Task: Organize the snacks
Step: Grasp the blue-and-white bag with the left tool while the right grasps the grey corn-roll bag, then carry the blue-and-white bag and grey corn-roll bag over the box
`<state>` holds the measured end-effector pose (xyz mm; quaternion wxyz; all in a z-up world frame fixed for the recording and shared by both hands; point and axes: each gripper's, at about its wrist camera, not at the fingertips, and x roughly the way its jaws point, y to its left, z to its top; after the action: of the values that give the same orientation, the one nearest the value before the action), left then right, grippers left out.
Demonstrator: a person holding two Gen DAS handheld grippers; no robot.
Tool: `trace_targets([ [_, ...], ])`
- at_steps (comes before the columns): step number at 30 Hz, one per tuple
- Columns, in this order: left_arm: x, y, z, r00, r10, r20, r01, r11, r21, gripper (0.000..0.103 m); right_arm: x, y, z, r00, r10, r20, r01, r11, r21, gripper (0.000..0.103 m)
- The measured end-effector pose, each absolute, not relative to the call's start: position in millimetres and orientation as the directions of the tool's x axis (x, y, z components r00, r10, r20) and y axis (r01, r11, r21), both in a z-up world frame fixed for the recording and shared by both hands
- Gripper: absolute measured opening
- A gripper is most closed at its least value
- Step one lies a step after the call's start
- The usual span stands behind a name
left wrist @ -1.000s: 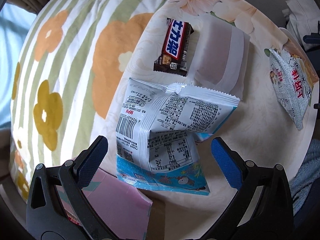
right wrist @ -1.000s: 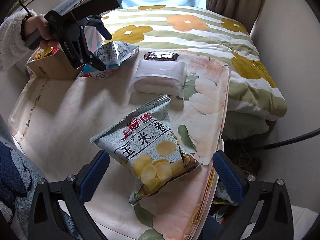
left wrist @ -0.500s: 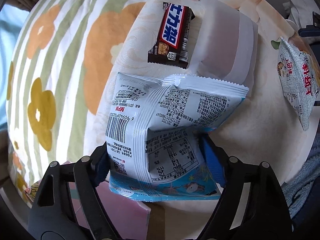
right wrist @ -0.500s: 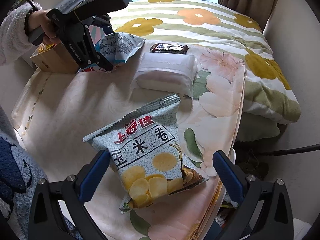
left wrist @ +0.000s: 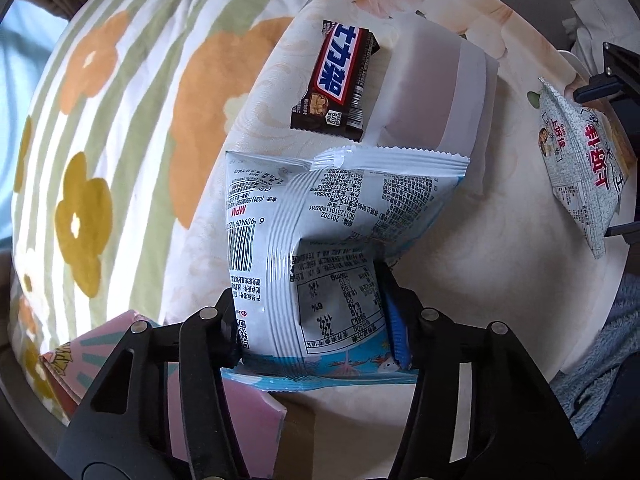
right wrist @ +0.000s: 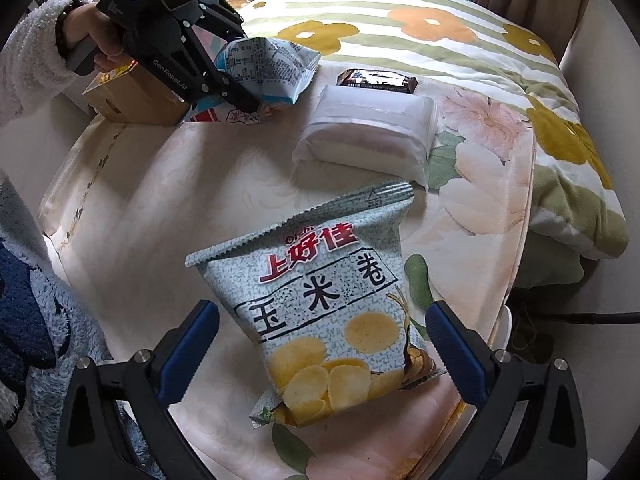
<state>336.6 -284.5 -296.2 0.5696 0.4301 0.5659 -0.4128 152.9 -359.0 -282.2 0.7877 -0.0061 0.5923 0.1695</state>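
Observation:
A blue-and-white snack bag (left wrist: 320,240) lies printed back up on the cloth-covered table (left wrist: 480,280). My left gripper (left wrist: 316,320) points straight down over its lower end. The jaws are closing, and both pads press into the crumpled bag. From the right wrist view the same bag (right wrist: 272,68) sits in the left gripper (right wrist: 236,92) at the far left. My right gripper (right wrist: 322,340) is open, with its fingers astride a grey-green corn chip bag (right wrist: 332,304) and not touching it. That chip bag (left wrist: 580,168) lies flat near the table's edge.
A brown chocolate bar (left wrist: 338,80) and a white soft packet (left wrist: 436,96) lie side by side beyond the blue bag. An open cardboard box (right wrist: 132,100) holding a pink carton (left wrist: 224,412) stands beside the left gripper. A flowered quilt (right wrist: 440,32) borders the table.
The left jaws have narrowed from wide open until they pinch the blue-and-white bag. The right gripper has sunk closer over the chip bag.

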Motion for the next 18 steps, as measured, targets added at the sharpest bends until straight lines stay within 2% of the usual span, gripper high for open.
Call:
trace_targets([
  [4, 331.7, -282.3, -291.4, 0.028, 0.016, -0.999, 0.955, 0.296, 0.032, 0.05, 153.6, -355.4, -289.5, 0.239, 0.252, -0.938, -0.283, 0.942, 0.181, 0.1],
  [7, 330.2, -281.1, -285.8, 0.031, 0.007, -0.999, 0.951, 0.308, 0.032, 0.05, 153.4, -350.9, -296.2, 0.228, 0.212, -0.95, -0.299, 0.944, 0.139, 0.071],
  [9, 328.7, -280.1, -281.3, 0.036, -0.001, -0.999, 0.949, 0.313, 0.034, 0.05, 151.6, -348.4, -299.1, 0.227, 0.183, -0.957, -0.311, 0.944, 0.107, 0.059],
  [12, 327.1, -277.8, -272.6, 0.043, -0.017, -0.999, 0.943, 0.332, 0.034, 0.05, 151.1, -349.7, -297.8, 0.226, 0.186, -0.956, -0.298, 0.948, 0.114, 0.055],
  [13, 326.4, -276.8, -269.2, 0.047, -0.023, -0.999, 0.941, 0.337, 0.036, 0.05, 150.6, -350.0, -296.2, 0.23, 0.186, -0.955, -0.297, 0.948, 0.113, 0.05],
  [18, 321.5, -270.1, -247.1, 0.068, -0.063, -0.996, 0.932, 0.361, 0.041, 0.049, 146.2, -349.8, -278.4, 0.286, 0.179, -0.941, -0.287, 0.953, 0.094, 0.045],
])
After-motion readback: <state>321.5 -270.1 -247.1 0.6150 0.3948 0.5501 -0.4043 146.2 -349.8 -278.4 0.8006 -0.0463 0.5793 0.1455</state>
